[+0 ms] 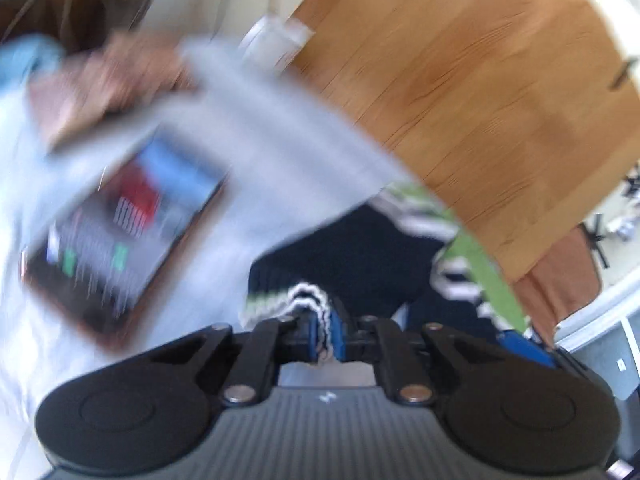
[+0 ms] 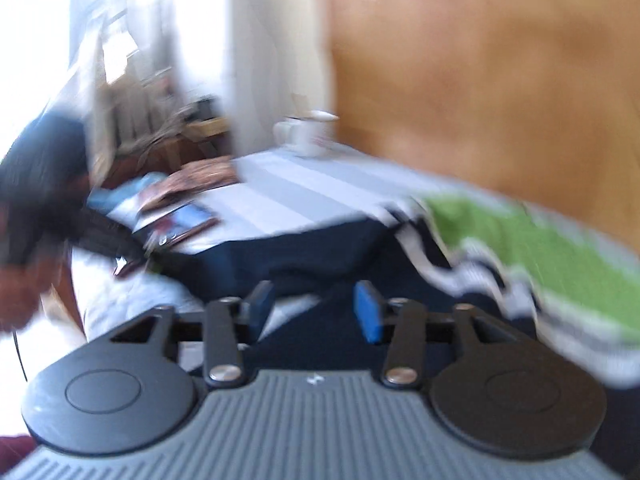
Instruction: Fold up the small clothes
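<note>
A small navy garment (image 1: 352, 256) with green, white and black striped bands lies on a light grey-striped cloth (image 1: 256, 132). My left gripper (image 1: 322, 330) is shut on the garment's striped hem, pinched between the blue pads. In the right wrist view the same garment (image 2: 304, 248) spreads ahead, its green striped part (image 2: 532, 248) to the right. My right gripper (image 2: 314, 308) is open and empty just above the navy fabric. Both views are motion-blurred.
A picture book (image 1: 124, 236) lies on the cloth to the left, also seen in the right wrist view (image 2: 180, 220). A white mug (image 2: 308, 132) stands at the far edge. Wooden floor (image 1: 480, 80) lies beyond. The left arm (image 2: 48, 184) shows at left.
</note>
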